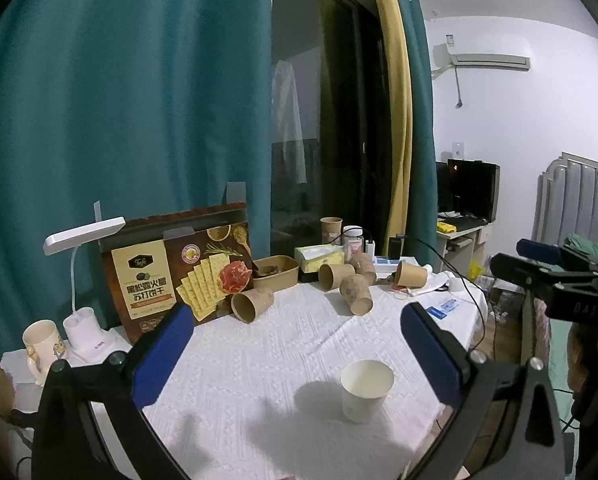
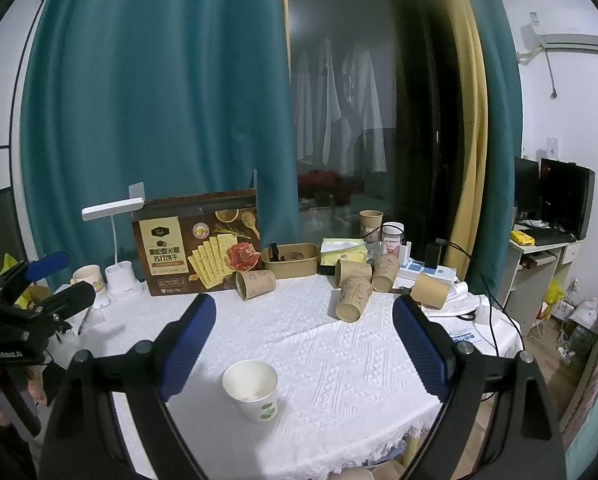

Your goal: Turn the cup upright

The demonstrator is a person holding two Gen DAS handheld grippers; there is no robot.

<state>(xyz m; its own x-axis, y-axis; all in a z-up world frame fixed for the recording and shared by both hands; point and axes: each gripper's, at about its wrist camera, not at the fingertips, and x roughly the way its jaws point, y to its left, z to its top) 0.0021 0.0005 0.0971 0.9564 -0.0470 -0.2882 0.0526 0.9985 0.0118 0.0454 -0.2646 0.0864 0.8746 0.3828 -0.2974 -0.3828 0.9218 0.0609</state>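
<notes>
A white paper cup [image 1: 366, 390] stands upright, mouth up, on the white tablecloth [image 1: 283, 344] near the front edge. It also shows in the right wrist view [image 2: 252, 389], with a green leaf print. My left gripper [image 1: 295, 320] is open and empty, held above and behind the cup. My right gripper [image 2: 304, 314] is open and empty, also above the table, with the cup low between its fingers. The right gripper shows at the right edge of the left wrist view [image 1: 539, 260]. The left gripper shows at the left edge of the right wrist view [image 2: 49, 280].
Several brown paper cups lie on their sides at the back [image 1: 252, 304] [image 1: 356, 294] [image 2: 353, 298] [image 2: 431, 289]. A cracker box [image 1: 175, 268], desk lamp [image 1: 83, 236], mug [image 1: 39, 340], brown tray [image 1: 275, 272], tissue pack [image 2: 344, 252] and cables line the back edge.
</notes>
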